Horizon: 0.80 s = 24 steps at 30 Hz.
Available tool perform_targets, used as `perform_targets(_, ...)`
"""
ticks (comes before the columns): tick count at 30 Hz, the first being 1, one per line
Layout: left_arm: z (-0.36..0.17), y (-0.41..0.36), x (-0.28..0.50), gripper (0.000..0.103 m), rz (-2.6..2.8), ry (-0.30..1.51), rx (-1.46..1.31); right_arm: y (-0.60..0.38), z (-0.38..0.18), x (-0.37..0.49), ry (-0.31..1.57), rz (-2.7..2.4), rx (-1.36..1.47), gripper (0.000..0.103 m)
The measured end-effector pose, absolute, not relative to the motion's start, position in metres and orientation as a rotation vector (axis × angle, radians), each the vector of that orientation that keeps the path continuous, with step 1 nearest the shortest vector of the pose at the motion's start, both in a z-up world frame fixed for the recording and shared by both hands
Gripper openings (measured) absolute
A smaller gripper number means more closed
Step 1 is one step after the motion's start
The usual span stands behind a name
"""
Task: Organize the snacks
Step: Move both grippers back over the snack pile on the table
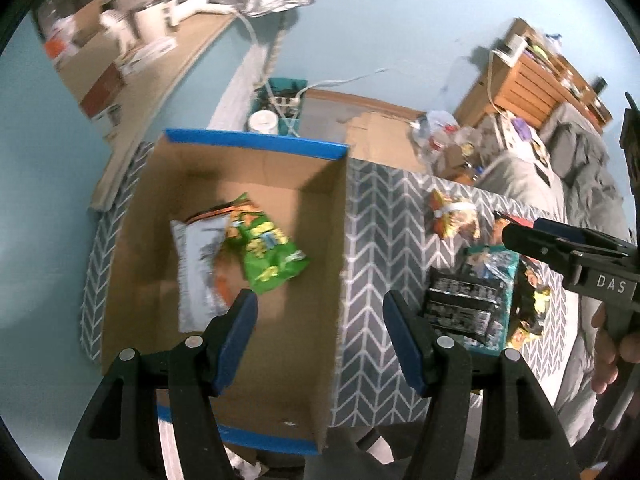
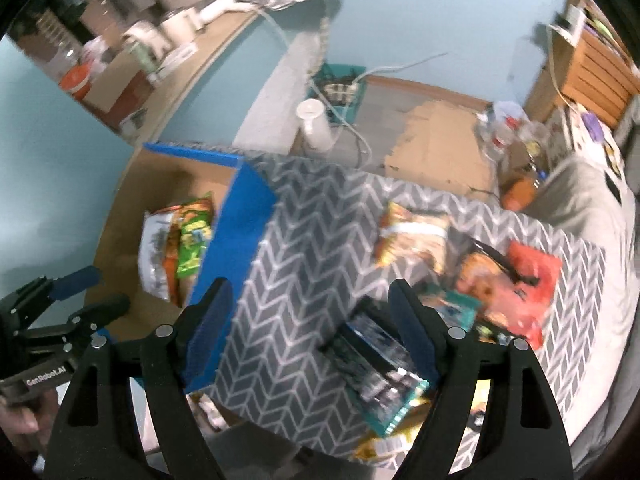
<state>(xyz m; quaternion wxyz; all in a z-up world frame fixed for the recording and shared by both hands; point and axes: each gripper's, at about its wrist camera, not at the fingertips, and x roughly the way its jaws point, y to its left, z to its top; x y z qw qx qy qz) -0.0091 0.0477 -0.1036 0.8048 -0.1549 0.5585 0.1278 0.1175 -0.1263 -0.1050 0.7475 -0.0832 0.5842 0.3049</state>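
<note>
Nearest the lens, the left gripper (image 1: pixel 320 340) hung with its blue-padded fingers (image 1: pixel 236 336) spread apart and nothing between them, poised above the near right corner of an open cardboard box (image 1: pixel 280 360) edged in blue tape. Just beyond its left finger, on the box floor, lay a white snack bag (image 1: pixel 198 276) overlapped by a green snack bag (image 1: pixel 268 252), both touching. To that gripper's right, outside the box wall, a dark packet on a teal-edged pack (image 1: pixel 464 304) rested on the grey chevron cloth (image 1: pixel 372 232), with an orange-and-white snack bag (image 1: pixel 452 216) farther out. At the right edge a hand (image 1: pixel 612 352) held the other tool.

Over the cloth, the right gripper (image 2: pixel 312 328) likewise stood with its jaws parted and empty. The teal-edged pack (image 2: pixel 380 376) lay just under and beside its right finger; whether finger and pack touched could not be told through the blur. Beyond that finger sat a red-and-orange snack bag (image 2: pixel 516 280), and farther still the orange-and-white snack bag (image 2: pixel 412 236). To the gripper's left rose the box's blue side (image 2: pixel 236 240), the two bagged snacks (image 2: pixel 176 248) visible inside. Far behind, a white cylinder (image 2: pixel 316 124) stood on the floor by a teal basket (image 2: pixel 344 88) of cables, against a pale blue wall (image 2: pixel 440 12).
</note>
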Motion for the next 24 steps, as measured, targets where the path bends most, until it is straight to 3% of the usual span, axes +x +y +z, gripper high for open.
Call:
perform_targets(16, -0.104, -0.006, 0.035, 0.072, 0.133, 1.225, -0.228, -0.234, -0.115, 0.135, 1.316, 0.464, -0.092, 0.08)
perform_targets(24, -0.116, -0.034, 0.051, 0.073, 0.088, 1.266, -0.198, -0.279, -0.146, 0.142, 1.384, 0.382, -0.044, 0.08)
